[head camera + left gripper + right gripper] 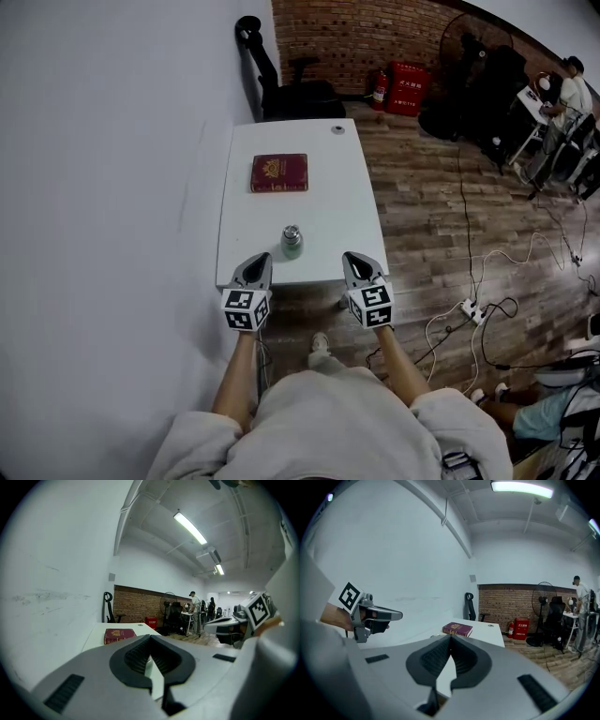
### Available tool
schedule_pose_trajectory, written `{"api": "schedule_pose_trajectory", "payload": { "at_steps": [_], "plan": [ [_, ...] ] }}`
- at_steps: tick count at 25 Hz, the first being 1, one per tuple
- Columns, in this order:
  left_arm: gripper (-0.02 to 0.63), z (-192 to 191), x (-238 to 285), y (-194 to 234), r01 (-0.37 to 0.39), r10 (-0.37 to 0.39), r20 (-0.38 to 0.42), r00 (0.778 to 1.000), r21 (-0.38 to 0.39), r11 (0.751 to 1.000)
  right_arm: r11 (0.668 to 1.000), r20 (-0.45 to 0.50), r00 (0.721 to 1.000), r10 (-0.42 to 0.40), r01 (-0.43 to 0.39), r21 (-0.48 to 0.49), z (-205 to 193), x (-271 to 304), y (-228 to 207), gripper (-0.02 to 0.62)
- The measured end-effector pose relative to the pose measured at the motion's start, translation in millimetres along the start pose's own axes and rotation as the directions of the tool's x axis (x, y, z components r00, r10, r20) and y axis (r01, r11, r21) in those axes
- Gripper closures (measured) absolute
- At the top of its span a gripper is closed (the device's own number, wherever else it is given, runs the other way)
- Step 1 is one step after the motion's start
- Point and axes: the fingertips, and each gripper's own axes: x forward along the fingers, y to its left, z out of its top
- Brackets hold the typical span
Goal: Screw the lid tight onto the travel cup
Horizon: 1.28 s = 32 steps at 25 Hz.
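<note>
A white tabletop (319,202) stands against the pale wall, on a wood floor with a brick wall beyond. The travel cup (292,241) stands upright near the tabletop's near edge. A maroon book (279,172) lies flat farther back, and a small round object (337,129) sits at the far edge. My left tongs (260,261) and right tongs (351,259) hover over the near edge on either side of the cup, apart from it, both pressed together with nothing between them.

- Office-like workroom: office chair (302,94) behind the white table (347,178).
- Brick wall (375,33), fire extinguisher (380,86) and fan (466,42) beyond the table.
- Power strip (466,307) on the floor to the table's right.
</note>
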Motion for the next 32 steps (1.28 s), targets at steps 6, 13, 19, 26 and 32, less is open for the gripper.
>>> {"api": "schedule_pose_trajectory", "payload": {
  "at_steps": [6, 13, 19, 26, 32],
  "plan": [
    [0.598, 10.5, 46.3, 25.3, -0.026, 0.026, 0.003, 1.0, -0.009, 1.0, 1.0, 0.003, 1.0, 0.018, -0.018, -0.008, 11.8, 49.1, -31.3, 0.595],
    [0.598, 14.1, 72.7, 47.6, -0.06, 0.06, -0.004, 0.998, -0.018, 0.998, 0.998, 0.007, 0.998, 0.059, -0.059, -0.02, 22.3, 90.6, -44.9, 0.595],
    [0.598, 5.0, 76.5, 62.5, -0.082, 0.081, -0.033, 0.996, -0.029, 0.996, 0.996, -0.008, 0.996, 0.092, -0.092, -0.008, 20.0, 112.4, -38.3, 0.595],
    [0.598, -5.6, 78.4, 71.3, -0.067, 0.066, -0.061, 0.996, -0.028, 0.997, 0.995, -0.028, 0.994, 0.102, -0.102, 0.007, 13.4, 122.7, -27.0, 0.595],
    [0.598, -15.7, 79.3, 74.4, -0.038, 0.035, -0.083, 0.996, -0.028, 0.999, 0.994, -0.049, 0.993, 0.106, -0.104, 0.027, 3.8, 124.5, -12.3, 0.595]
  ]
}}
